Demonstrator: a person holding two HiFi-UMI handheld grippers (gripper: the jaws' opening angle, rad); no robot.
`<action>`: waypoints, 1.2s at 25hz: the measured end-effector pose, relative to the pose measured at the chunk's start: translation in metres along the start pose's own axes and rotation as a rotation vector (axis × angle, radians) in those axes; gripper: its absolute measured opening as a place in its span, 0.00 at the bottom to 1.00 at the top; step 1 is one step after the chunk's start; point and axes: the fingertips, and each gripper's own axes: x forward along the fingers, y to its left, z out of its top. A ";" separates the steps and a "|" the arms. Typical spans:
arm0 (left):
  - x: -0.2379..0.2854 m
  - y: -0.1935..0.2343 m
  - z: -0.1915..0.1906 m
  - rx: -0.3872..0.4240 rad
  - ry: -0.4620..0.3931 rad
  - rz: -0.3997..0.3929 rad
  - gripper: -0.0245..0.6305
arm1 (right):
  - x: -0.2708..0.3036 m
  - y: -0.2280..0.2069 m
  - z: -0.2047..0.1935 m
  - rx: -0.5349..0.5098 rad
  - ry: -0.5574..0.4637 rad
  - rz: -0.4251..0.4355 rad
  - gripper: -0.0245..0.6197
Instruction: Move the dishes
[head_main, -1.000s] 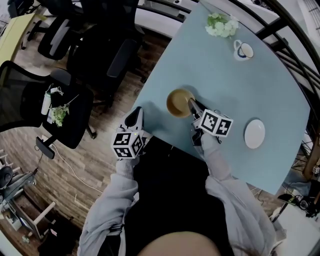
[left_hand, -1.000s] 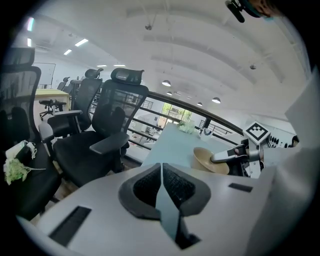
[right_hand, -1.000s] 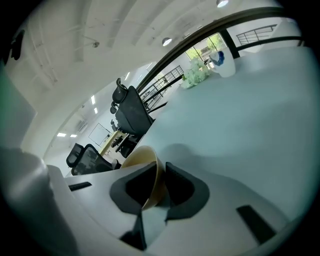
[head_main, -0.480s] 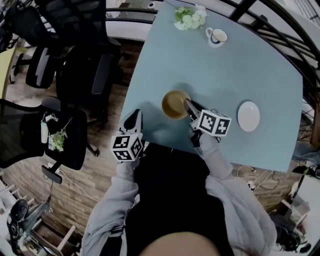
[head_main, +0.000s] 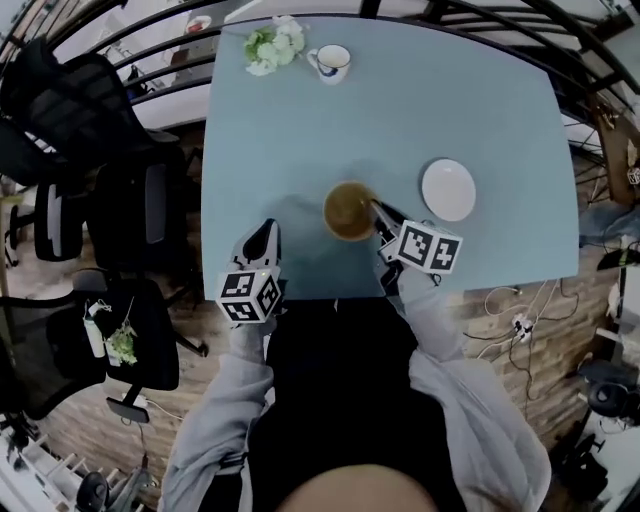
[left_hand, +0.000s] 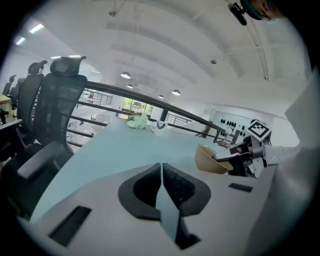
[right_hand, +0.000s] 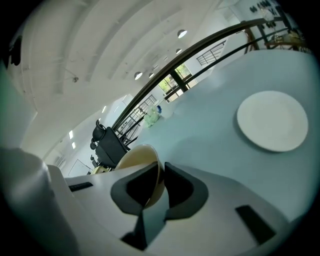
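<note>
Transport step, seemingly. Holding tan bowl (head_main: 349, 210) by rim in right tool (head_main: 379, 214), jaws nearly together; tilted over worktop (head_main: 480, 90), near white plate (head_main: 448, 190). Left tool (head_main: 262, 240) closed, empty. Next: level bowl, lower gently.

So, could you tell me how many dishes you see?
3: a tan bowl in the right gripper, a white plate to its right, a cup at the table's far edge. None seems hidden.
</note>
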 end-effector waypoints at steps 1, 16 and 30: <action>0.005 -0.011 0.000 0.012 0.007 -0.015 0.08 | -0.009 -0.008 0.004 0.009 -0.013 -0.010 0.11; 0.074 -0.146 -0.015 0.057 0.050 -0.103 0.07 | -0.114 -0.129 0.052 0.099 -0.093 -0.089 0.10; 0.115 -0.223 -0.032 0.054 0.003 -0.060 0.07 | -0.182 -0.239 0.098 0.110 -0.130 -0.140 0.10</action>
